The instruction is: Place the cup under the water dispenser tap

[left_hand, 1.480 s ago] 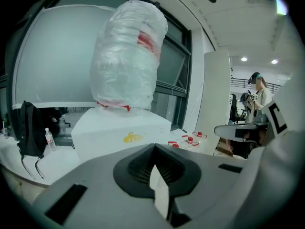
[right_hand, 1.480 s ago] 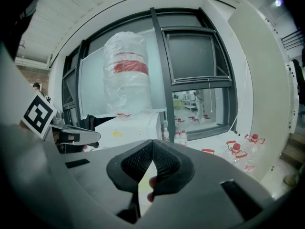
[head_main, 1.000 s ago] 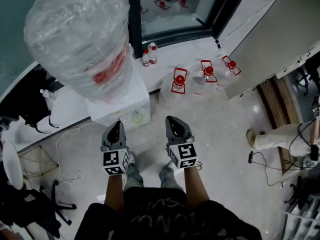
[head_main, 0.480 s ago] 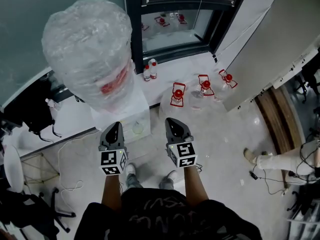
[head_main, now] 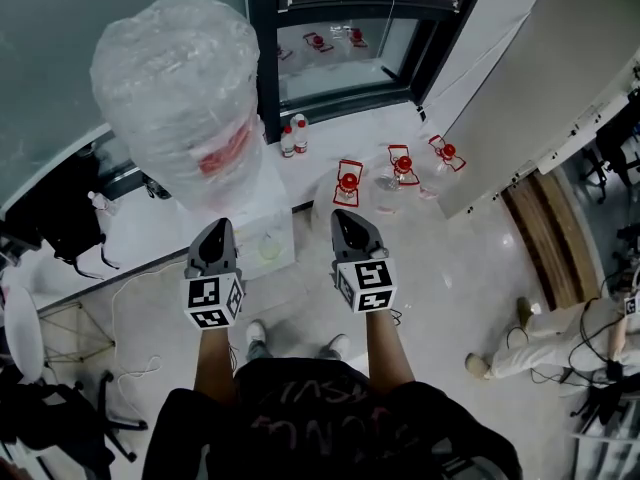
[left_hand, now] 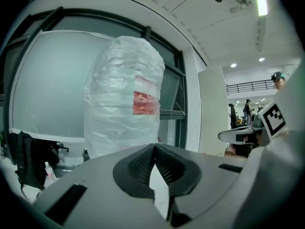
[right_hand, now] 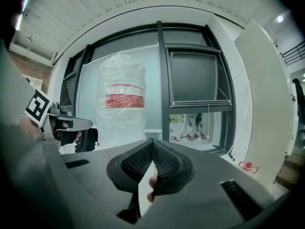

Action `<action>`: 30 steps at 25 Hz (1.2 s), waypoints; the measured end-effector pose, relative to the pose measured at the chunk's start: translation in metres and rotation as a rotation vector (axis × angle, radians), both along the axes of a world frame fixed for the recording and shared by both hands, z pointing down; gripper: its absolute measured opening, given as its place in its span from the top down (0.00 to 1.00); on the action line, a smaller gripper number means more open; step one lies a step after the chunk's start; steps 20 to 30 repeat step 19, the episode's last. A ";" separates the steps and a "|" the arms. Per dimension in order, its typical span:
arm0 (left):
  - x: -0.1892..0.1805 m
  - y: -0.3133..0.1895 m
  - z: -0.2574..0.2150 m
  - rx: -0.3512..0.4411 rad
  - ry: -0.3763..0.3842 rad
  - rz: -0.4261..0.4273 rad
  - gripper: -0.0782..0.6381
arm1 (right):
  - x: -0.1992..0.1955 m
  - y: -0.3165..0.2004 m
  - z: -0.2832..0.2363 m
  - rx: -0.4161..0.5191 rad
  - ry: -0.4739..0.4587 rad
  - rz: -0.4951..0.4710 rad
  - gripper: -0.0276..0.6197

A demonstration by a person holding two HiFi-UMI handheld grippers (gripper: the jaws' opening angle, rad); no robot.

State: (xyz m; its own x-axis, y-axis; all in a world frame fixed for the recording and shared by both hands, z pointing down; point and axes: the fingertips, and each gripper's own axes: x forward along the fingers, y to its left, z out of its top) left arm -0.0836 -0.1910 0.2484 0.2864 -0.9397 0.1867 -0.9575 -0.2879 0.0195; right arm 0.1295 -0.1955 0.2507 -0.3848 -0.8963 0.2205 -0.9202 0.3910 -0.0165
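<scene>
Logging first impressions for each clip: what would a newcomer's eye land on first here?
The huge plastic-wrapped water bottle with a red label, upper left atop the white dispenser, dominates. Below it the left gripper and right gripper hover shut, empty. Clear red-capped jugs stand by the window.

The head view looks from high up, almost straight down, onto the pale shiny floor [head_main: 440,268]. Both arms reach out below it. The left gripper view rides on the left gripper [left_hand: 154,146] and looks almost level along its grey jaws. The big clear water bottle wrapped in crinkly plastic [left_hand: 125,99] stands close ahead of it. The right gripper view rides on the right gripper [right_hand: 152,141] and faces the same way, towards the dark-framed window [right_hand: 195,80]. All three views share the bottle and the window
</scene>
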 end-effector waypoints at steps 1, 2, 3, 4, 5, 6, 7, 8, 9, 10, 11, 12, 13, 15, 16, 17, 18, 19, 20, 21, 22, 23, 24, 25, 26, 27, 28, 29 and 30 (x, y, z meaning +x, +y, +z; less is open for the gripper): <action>0.000 0.001 -0.001 0.002 0.000 0.000 0.87 | 0.001 0.001 0.000 -0.004 0.008 0.000 0.94; -0.001 0.002 -0.002 0.003 0.000 0.000 0.87 | 0.002 0.002 0.001 -0.010 0.016 0.000 0.94; -0.001 0.003 -0.003 0.003 0.001 -0.001 0.87 | 0.002 0.004 0.001 -0.011 0.020 0.000 0.94; -0.002 0.004 -0.005 0.004 0.002 -0.002 0.87 | 0.002 0.005 0.000 -0.007 0.019 0.000 0.94; -0.003 0.005 -0.006 0.006 0.004 -0.004 0.87 | 0.002 0.005 -0.003 0.002 0.014 0.001 0.94; -0.004 0.005 -0.008 0.009 0.007 -0.005 0.87 | 0.002 0.004 -0.007 0.013 0.008 0.002 0.94; -0.004 0.004 -0.010 0.012 0.011 -0.006 0.87 | 0.002 0.004 -0.010 0.022 0.005 0.003 0.94; -0.004 0.004 -0.012 0.016 0.014 -0.005 0.87 | 0.003 0.003 -0.010 0.028 0.006 0.005 0.94; -0.004 0.005 -0.013 0.019 0.016 -0.004 0.87 | 0.004 0.003 -0.010 0.030 0.009 0.007 0.94; -0.003 0.005 -0.015 0.022 0.016 -0.003 0.87 | 0.005 0.004 -0.011 0.029 0.013 0.009 0.94; -0.002 0.006 -0.015 0.025 0.016 -0.001 0.87 | 0.006 0.005 -0.012 0.029 0.014 0.011 0.94; 0.000 0.006 -0.016 0.027 0.015 0.001 0.87 | 0.006 0.005 -0.015 0.034 0.012 0.011 0.94; 0.001 0.006 -0.017 0.029 0.014 0.004 0.87 | 0.006 0.004 -0.017 0.040 0.012 0.011 0.94; 0.004 0.004 -0.020 0.033 0.013 0.011 0.87 | 0.008 0.003 -0.021 0.049 0.013 0.012 0.94; 0.005 0.003 -0.020 0.034 0.011 0.015 0.87 | 0.008 0.002 -0.022 0.049 0.015 0.013 0.94; 0.006 0.003 -0.021 0.035 0.010 0.018 0.87 | 0.009 0.001 -0.022 0.049 0.019 0.014 0.94; 0.006 0.002 -0.022 0.035 0.007 0.020 0.87 | 0.010 0.001 -0.022 0.047 0.023 0.015 0.94; 0.007 0.002 -0.022 0.035 0.005 0.023 0.87 | 0.011 0.001 -0.022 0.046 0.027 0.016 0.94; 0.007 0.002 -0.022 0.035 0.005 0.023 0.87 | 0.011 0.001 -0.022 0.046 0.027 0.016 0.94; 0.007 0.002 -0.022 0.035 0.005 0.023 0.87 | 0.011 0.001 -0.022 0.046 0.027 0.016 0.94; 0.007 0.002 -0.022 0.035 0.005 0.023 0.87 | 0.011 0.001 -0.022 0.046 0.027 0.016 0.94; 0.007 0.002 -0.022 0.035 0.005 0.023 0.87 | 0.011 0.001 -0.022 0.046 0.027 0.016 0.94; 0.007 0.002 -0.022 0.035 0.005 0.023 0.87 | 0.011 0.001 -0.022 0.046 0.027 0.016 0.94; 0.007 0.002 -0.022 0.035 0.005 0.023 0.87 | 0.011 0.001 -0.022 0.046 0.027 0.016 0.94; 0.007 0.002 -0.022 0.035 0.005 0.023 0.87 | 0.011 0.001 -0.022 0.046 0.027 0.016 0.94; 0.007 0.002 -0.022 0.035 0.005 0.023 0.87 | 0.011 0.001 -0.022 0.046 0.027 0.016 0.94; 0.007 0.002 -0.022 0.035 0.005 0.023 0.87 | 0.011 0.001 -0.022 0.046 0.027 0.016 0.94; 0.007 0.002 -0.022 0.035 0.005 0.023 0.87 | 0.011 0.001 -0.022 0.046 0.027 0.016 0.94; 0.007 0.002 -0.022 0.035 0.005 0.023 0.87 | 0.011 0.001 -0.022 0.046 0.027 0.016 0.94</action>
